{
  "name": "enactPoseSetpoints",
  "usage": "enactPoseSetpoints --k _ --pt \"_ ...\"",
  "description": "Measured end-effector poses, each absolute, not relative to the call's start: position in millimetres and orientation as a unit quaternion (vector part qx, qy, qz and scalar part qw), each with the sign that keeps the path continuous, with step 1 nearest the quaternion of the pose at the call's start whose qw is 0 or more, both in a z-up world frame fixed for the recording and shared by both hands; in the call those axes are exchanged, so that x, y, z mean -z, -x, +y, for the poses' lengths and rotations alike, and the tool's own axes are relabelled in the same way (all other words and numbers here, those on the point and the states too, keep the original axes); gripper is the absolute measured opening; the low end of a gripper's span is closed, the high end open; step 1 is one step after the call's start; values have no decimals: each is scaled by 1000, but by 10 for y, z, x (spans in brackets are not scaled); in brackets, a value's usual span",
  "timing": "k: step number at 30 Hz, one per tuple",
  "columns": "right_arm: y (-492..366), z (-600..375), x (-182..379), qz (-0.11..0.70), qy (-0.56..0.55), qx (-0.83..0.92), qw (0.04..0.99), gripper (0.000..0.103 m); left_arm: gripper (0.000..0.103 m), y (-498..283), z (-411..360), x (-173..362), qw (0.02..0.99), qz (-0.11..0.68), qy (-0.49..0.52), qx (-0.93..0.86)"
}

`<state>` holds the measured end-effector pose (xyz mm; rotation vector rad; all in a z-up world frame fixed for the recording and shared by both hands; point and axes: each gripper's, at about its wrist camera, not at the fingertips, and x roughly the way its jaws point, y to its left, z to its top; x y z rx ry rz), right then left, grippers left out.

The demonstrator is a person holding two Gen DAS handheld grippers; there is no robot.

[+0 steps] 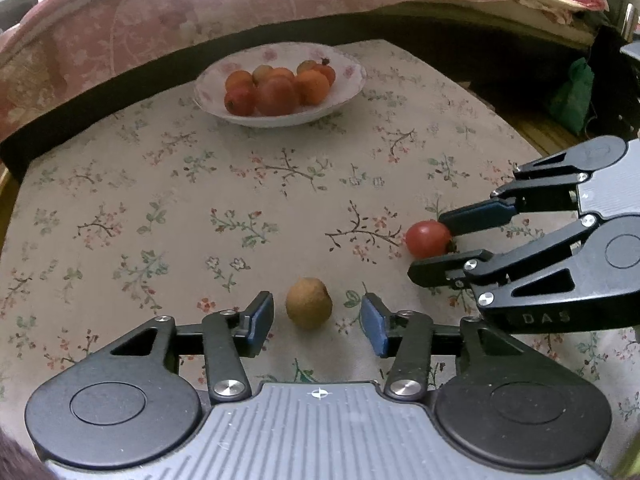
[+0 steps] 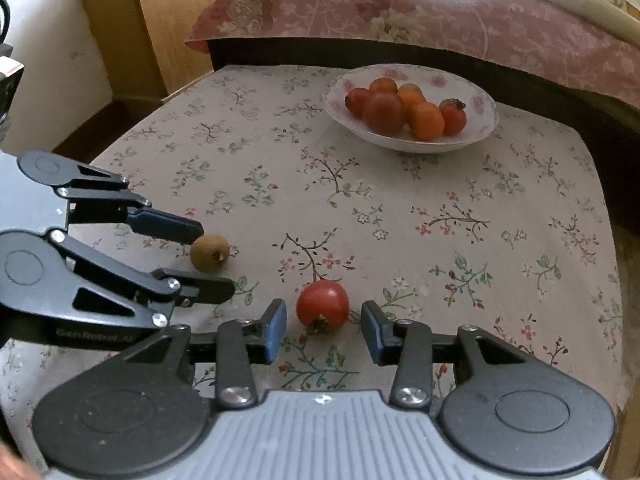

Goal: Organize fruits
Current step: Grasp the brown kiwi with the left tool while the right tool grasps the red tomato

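Note:
A small brown round fruit (image 1: 309, 303) (image 2: 209, 251) lies on the floral tablecloth between the spread fingers of my left gripper (image 1: 317, 314) (image 2: 208, 256), which is open and not touching it. A red tomato (image 2: 322, 303) (image 1: 428, 238) lies on the cloth between the blue pads of my right gripper (image 2: 323, 322) (image 1: 434, 248), also open around it. At the far side stands a white flowered bowl (image 1: 348, 70) (image 2: 482, 118) holding several red and orange fruits (image 1: 280, 88) (image 2: 404, 110).
The table (image 1: 160, 184) (image 2: 480, 220) is covered by a floral cloth. Behind it runs a dark bed frame with a pink quilt (image 1: 200, 4) (image 2: 400, 0). A wooden cabinet (image 2: 136, 32) stands at the left, a green bag (image 1: 572, 96) at the right.

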<state>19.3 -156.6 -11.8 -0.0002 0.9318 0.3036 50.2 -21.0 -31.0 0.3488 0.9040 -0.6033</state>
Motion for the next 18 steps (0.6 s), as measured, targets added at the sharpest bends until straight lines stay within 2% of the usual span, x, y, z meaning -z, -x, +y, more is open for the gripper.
enactPoseSetpoints --k 13,18 --pt "-236 -1581 120 444 -5 -152 883 42 57 -580 -218 348 840 435 -155 285" --pt "-225 -1548 116 445 8 -153 882 41 52 -572 -218 343 840 435 -159 284"
